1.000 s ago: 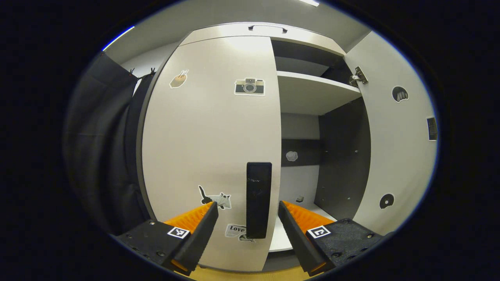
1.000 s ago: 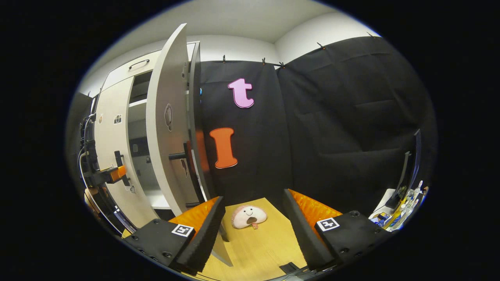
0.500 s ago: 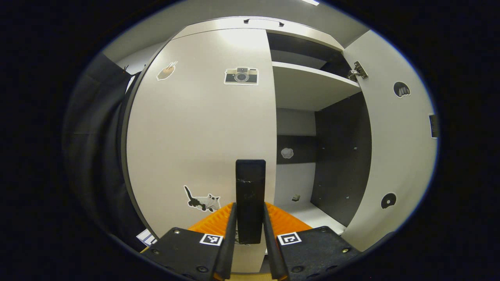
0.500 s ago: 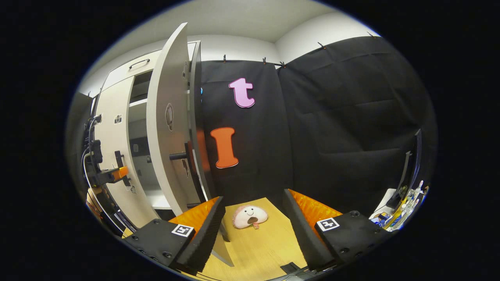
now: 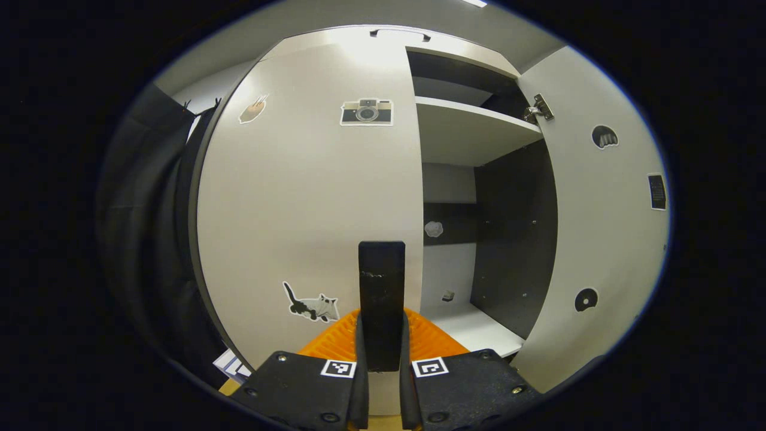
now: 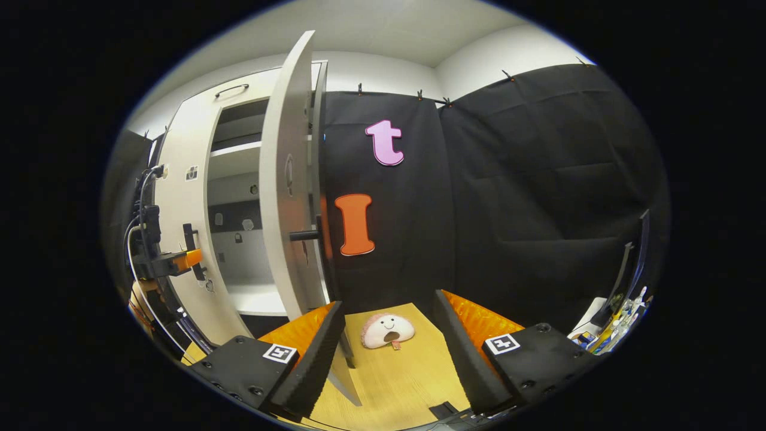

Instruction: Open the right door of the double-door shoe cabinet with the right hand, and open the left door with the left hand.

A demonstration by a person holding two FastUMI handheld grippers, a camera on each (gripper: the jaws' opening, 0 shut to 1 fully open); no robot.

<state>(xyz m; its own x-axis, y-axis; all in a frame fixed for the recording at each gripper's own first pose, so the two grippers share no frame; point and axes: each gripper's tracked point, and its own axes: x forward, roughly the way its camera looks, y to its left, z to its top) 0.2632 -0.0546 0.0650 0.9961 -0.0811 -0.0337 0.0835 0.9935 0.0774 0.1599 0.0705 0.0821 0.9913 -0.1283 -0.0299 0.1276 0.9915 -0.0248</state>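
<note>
In the left gripper view, the left gripper (image 5: pixel 381 371) at the bottom centre is clamped on the flat black vertical bar handle (image 5: pixel 382 299) of the pale grey left cabinet door (image 5: pixel 311 203), one finger pressed to each side of it. That door fills the centre-left of the frame and looks closed or nearly so. To its right the dark cabinet interior with a white shelf (image 5: pixel 473 129) lies exposed, and the pale grey right cabinet door (image 5: pixel 598 227) stands swung wide at the right edge.

In the right gripper view, the right gripper (image 6: pixel 389 353) at the bottom hangs open and empty above a light wooden floor (image 6: pixel 413 377), away from the open right door's black handle (image 6: pixel 305 235).

The pull should probably arc outward around the left-edge hinges, keeping a firm, square grip so the bar does not slip.
</note>
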